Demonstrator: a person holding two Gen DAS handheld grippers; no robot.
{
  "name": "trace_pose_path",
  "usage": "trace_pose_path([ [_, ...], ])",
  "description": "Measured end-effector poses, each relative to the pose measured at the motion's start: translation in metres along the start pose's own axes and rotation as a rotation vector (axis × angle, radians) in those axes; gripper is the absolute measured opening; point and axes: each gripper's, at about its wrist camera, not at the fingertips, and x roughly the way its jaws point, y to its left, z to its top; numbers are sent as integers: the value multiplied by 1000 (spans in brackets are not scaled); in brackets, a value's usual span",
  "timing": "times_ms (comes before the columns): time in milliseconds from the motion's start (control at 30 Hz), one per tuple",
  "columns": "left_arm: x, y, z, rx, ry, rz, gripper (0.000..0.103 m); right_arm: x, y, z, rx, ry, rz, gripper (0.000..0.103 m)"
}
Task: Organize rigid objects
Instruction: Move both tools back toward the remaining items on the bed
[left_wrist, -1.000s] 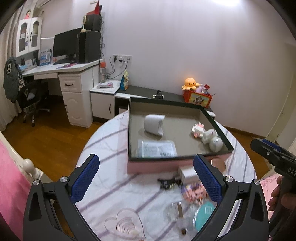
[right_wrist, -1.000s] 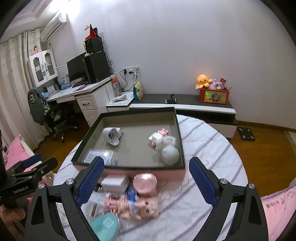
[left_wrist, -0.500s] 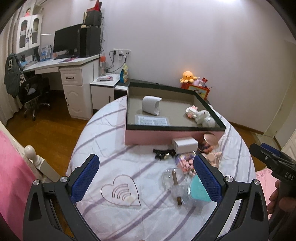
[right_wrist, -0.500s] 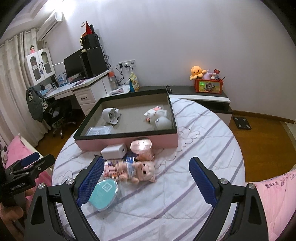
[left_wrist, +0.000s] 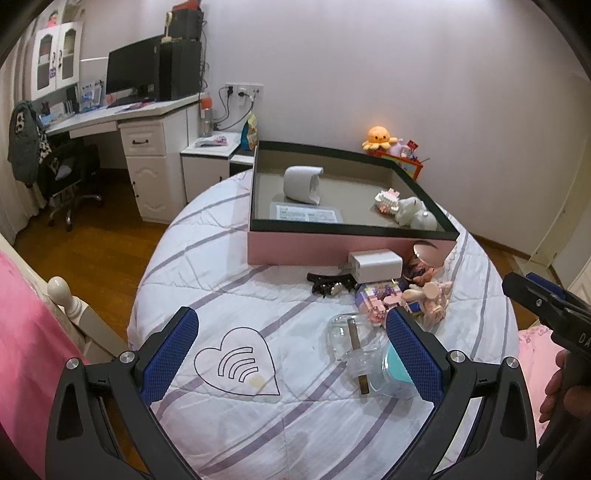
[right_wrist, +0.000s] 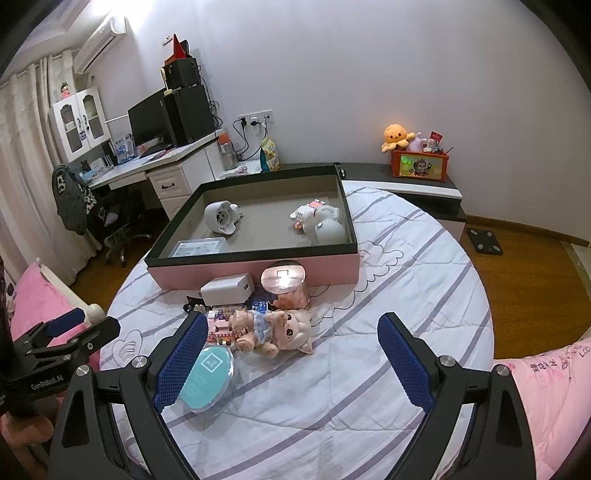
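A pink box with a black rim (left_wrist: 351, 230) (right_wrist: 251, 254) sits on the round striped quilt and holds a white round device (left_wrist: 301, 179), a flat packet and white toys. In front of the box lie a white charger block (left_wrist: 375, 264) (right_wrist: 227, 288), a pink round tin (right_wrist: 284, 284), a black hair clip (left_wrist: 328, 286), a pink block set (left_wrist: 376, 297), a doll (right_wrist: 273, 330), a clear plastic case (left_wrist: 351, 336) and a teal round case (right_wrist: 208, 378). My left gripper (left_wrist: 290, 317) hangs open above the quilt, left of the pile. My right gripper (right_wrist: 293, 319) is open over the doll, holding nothing.
A desk with a monitor (left_wrist: 133, 110) and an office chair stand at the back left on wood floor. A low cabinet carries an orange plush (right_wrist: 399, 134). Pink bedding (left_wrist: 26, 332) and a white bedpost knob (left_wrist: 59, 288) border the left side.
Both grippers have drawn back from the box, so the loose items in front of it now show in full. Both stay open and nothing was picked up.
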Motion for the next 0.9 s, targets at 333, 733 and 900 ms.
trace_pose_path([
  [333,5,-5,1,7,1,-2,103,8,-1,2,2,8,4,95],
  [733,41,-17,-17,45,87,-4,103,18,-8,-3,12,32,7,95],
  [900,59,-21,-20,62,121,6,103,24,-10,-6,17,49,11,95],
])
